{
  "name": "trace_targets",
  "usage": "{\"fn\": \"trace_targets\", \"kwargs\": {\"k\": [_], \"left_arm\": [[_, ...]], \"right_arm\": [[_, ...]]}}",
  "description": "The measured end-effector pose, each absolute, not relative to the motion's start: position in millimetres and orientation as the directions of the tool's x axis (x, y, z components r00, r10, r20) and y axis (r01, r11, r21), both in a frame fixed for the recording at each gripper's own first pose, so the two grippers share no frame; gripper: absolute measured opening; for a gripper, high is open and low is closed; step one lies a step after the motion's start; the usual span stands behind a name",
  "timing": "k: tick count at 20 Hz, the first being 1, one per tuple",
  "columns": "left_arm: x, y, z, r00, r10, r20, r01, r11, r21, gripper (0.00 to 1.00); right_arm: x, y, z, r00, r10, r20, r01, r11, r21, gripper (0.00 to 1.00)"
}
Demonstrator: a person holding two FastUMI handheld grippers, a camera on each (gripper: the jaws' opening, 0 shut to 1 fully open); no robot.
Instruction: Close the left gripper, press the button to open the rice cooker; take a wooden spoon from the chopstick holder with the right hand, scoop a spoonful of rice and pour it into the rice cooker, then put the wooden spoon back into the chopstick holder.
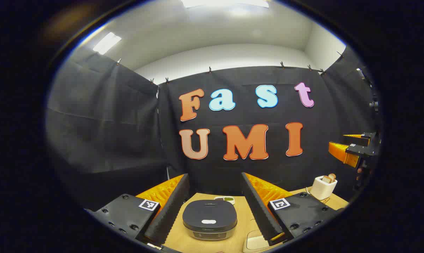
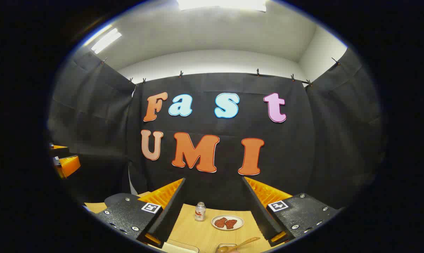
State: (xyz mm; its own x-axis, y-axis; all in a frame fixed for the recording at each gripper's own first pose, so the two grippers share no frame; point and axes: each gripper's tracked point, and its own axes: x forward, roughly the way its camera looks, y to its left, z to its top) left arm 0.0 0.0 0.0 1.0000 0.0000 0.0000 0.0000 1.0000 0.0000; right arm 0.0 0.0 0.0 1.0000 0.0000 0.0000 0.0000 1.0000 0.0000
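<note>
Hovering over the closed rice cooker [image 1: 209,219], your left gripper [image 1: 214,196] spread wide; right gripper [image 2: 213,196] spread too.

Rice cooker [image 1: 209,219] on table [image 1: 178,239], small dish [image 1: 225,199] behind, chopstick holder [image 1: 323,187] right

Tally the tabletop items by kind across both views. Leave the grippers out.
Rice cooker: 1
Chopstick holder: 1
Dishes: 2 (plate of red food; small dish behind the cooker)
Small bottle: 1
Wooden spoon: 1
Total: 6
The cut-off containers at the bottom edges are not counted.
</note>
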Motion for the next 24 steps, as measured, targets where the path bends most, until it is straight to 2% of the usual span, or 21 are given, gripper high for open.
{"fn": "trace_targets", "kwargs": {"k": [1,2,3,4,5,6,12,13,15,16,17,20,21,24], "left_arm": [[5,2,0,1.000,-0.015,0.003,0.015,1.000,-0.001,0.94],[10,7,2,1.000,-0.023,0.008,0.023,1.000,-0.003,0.94],[15,12,4,0.999,-0.030,0.011,0.030,1.000,-0.008,0.94],[20,15,4,0.999,-0.039,0.009,0.039,0.999,-0.018,0.94],[25,16,-1,0.999,-0.051,0.003,0.051,0.998,-0.028,0.94],[28,17,-5,0.998,-0.058,-0.007,0.058,0.998,-0.033,1.00],[51,-9,-25,0.984,-0.174,-0.045,0.172,0.984,-0.044,0.94],[57,-10,-26,0.983,-0.177,-0.052,0.175,0.983,-0.049,0.98],[66,-14,-25,0.983,-0.175,-0.055,0.172,0.984,-0.055,0.94],[70,-15,-21,0.985,-0.167,-0.050,0.164,0.985,-0.051,1.00],[74,-16,-19,0.986,-0.159,-0.045,0.157,0.987,-0.042,1.00],[84,-13,-10,0.989,-0.141,-0.036,0.140,0.989,-0.040,1.00],[89,-9,-10,0.991,-0.127,-0.041,0.125,0.991,-0.039,0.99],[97,0,-14,0.996,-0.066,-0.068,0.064,0.997,-0.035,0.94]], "right_arm": [[-3,0,1,1.000,-0.013,-0.003,0.013,1.000,-0.007,1.00],[-5,0,1,1.000,-0.028,-0.007,0.027,1.000,-0.013,0.95],[-7,0,0,0.999,-0.045,-0.012,0.045,0.999,-0.015,0.95],[-10,0,-1,0.998,-0.061,-0.020,0.061,0.998,-0.015,1.00],[-13,1,-4,0.996,-0.080,-0.031,0.079,0.997,-0.015,0.95],[-16,1,-7,0.994,-0.097,-0.043,0.096,0.995,-0.015,0.95],[-30,-2,-15,0.977,-0.186,-0.102,0.183,0.982,-0.042,0.95],[-30,-4,-18,0.976,-0.190,-0.108,0.186,0.981,-0.047,0.95],[-29,-12,-18,0.976,-0.193,-0.105,0.188,0.981,-0.057,0.95],[-25,-16,-18,0.977,-0.189,-0.101,0.184,0.981,-0.059,1.00],[-22,-21,-18,0.978,-0.184,-0.100,0.179,0.982,-0.057,0.95],[-11,-35,-17,0.982,-0.167,-0.082,0.165,0.986,-0.037,0.95],[-7,-39,-20,0.983,-0.163,-0.079,0.160,0.986,-0.035,0.99],[2,-56,-31,0.984,-0.153,-0.087,0.150,0.988,-0.038,0.96]]}}
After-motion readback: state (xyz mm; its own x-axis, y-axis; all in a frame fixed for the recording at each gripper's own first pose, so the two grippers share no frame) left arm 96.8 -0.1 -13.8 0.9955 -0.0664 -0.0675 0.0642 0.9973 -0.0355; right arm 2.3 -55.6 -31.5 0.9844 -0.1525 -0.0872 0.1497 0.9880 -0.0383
